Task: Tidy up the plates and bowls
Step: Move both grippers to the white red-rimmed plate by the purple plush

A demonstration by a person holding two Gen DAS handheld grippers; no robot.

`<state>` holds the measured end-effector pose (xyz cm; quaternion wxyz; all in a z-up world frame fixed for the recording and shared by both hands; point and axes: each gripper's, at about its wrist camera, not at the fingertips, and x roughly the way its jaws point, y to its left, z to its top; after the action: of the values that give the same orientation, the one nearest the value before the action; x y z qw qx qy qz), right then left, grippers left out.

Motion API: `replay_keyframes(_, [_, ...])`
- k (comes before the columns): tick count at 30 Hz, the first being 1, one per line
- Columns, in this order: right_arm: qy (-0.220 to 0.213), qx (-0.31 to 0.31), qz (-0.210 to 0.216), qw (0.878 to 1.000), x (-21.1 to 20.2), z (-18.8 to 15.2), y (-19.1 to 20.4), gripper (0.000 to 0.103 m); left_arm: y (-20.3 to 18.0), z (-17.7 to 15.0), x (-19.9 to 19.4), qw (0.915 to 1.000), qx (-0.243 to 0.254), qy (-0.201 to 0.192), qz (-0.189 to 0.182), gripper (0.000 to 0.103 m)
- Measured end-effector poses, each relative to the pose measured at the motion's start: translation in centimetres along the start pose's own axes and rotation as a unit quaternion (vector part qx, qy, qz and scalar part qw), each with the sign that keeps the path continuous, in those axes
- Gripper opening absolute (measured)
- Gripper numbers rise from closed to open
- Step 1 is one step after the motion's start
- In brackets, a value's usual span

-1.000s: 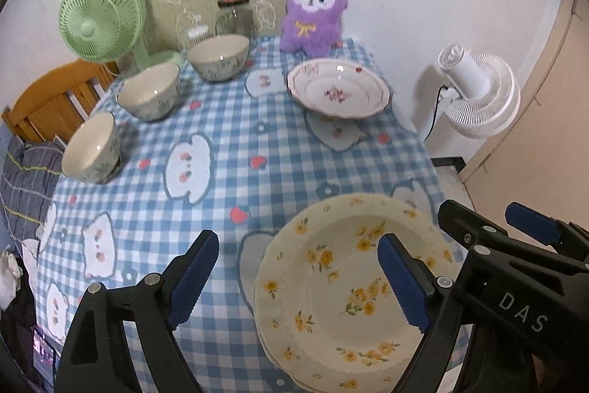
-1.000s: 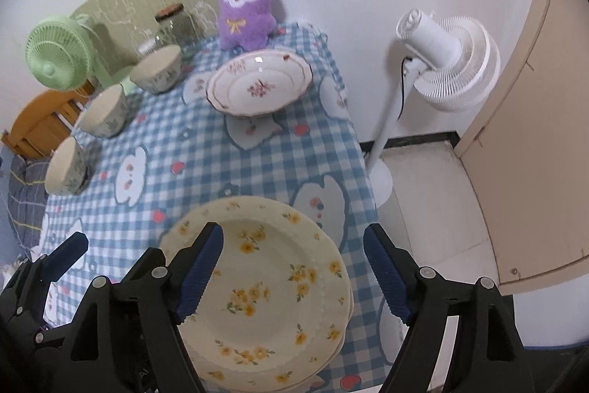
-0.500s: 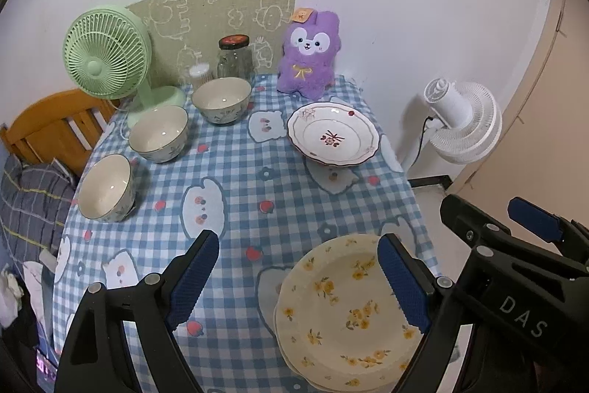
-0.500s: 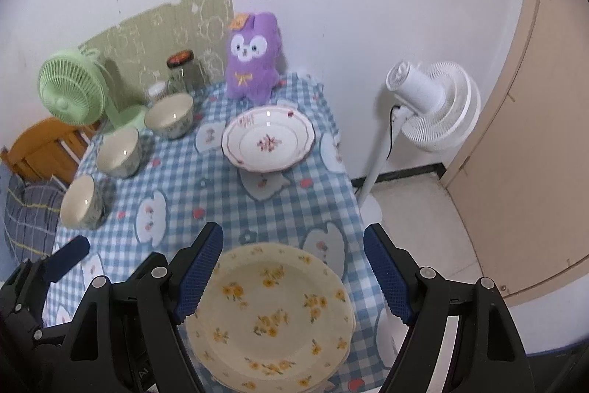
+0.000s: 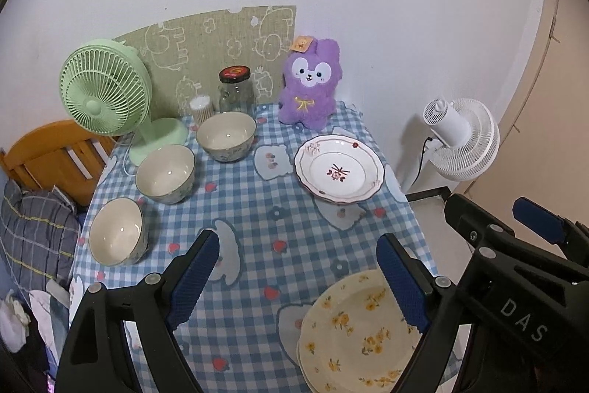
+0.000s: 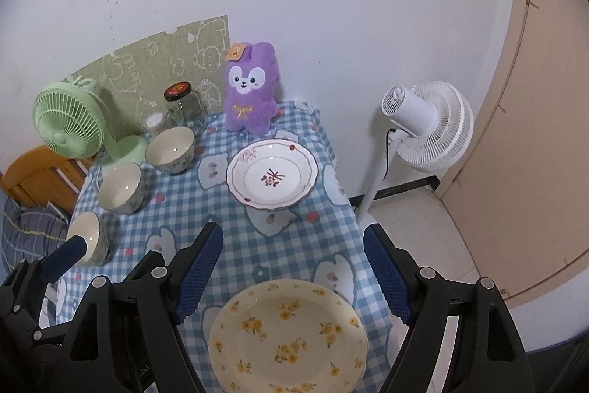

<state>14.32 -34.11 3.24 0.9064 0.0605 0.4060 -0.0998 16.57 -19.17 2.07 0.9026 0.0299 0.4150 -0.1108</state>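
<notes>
Left of purple plush (image 5: 310, 86): three bowls (image 5: 165, 173), unstacked. I nest these first, gripping rim, lowering level. Below plush: pink-flower plate (image 5: 338, 169). Nearest me: yellow-flower plate stack (image 6: 289, 330). Left tongs (image 5: 298, 282), right tongs (image 6: 292, 273): both released, empty, above surface (image 5: 257, 238).

A purple plush rabbit (image 5: 310, 87) sits beside a glass jar (image 5: 235, 90) and green fan (image 5: 105, 89).

Soft even light, fisheye-warped edges
</notes>
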Motion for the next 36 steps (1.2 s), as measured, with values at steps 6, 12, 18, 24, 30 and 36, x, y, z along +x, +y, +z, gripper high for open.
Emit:
replay_keyframes(6, [-0.005,-0.006,0.004,1.000,1.6,1.3,-0.3,0.081,-0.2,1.3,1.2,1.0000,0.001,-0.008,0.005,0.088])
replay_keyframes(12, [-0.005,-0.021,0.013,1.000,3.9,3.1,-0.5,0.081,-0.6,2.6,3.0,0.9998,-0.009,-0.009,0.018,0.088])
replay_keyframes(18, [0.003,-0.025,0.024,0.999,7.1,4.9,-1.2,0.081,-1.3,4.2,5.6,0.9993,-0.022,-0.005,0.030,0.088])
replay_keyframes(24, [0.007,-0.032,0.032,0.999,10.7,6.5,-1.8,0.081,-2.0,5.5,8.3,0.9985,-0.029,-0.004,0.045,0.088])
replay_keyframes(30, [0.014,-0.040,0.034,0.999,14.0,7.7,-2.3,0.081,-2.7,6.6,11.4,0.9977,-0.039,0.002,0.056,0.086])
replay_keyframes(36, [0.024,-0.042,0.036,0.998,17.5,8.5,-3.0,0.081,-3.5,7.5,14.3,0.9970,-0.046,0.008,0.062,0.085])
